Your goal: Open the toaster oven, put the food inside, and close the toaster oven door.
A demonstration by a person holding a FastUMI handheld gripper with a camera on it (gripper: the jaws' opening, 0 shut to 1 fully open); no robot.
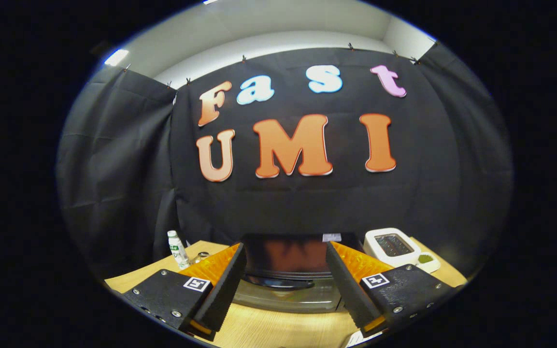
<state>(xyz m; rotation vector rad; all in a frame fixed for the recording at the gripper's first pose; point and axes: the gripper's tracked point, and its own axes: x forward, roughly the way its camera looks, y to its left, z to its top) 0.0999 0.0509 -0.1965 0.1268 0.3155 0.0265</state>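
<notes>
A boxy black toaster oven [288,261] with a glossy glass door is sitting on the pale wooden table [278,328], framed between the spread, empty tongs [285,285] just ahead of them. Right of the oven a white plastic slot toaster [392,246] is standing; left, a small white bottle [178,249]

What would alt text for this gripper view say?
Open tongs hover just before a closed toaster oven on a wooden table, its door handle between the fingers. A small bottle stands left of it, a white toaster right.
</notes>
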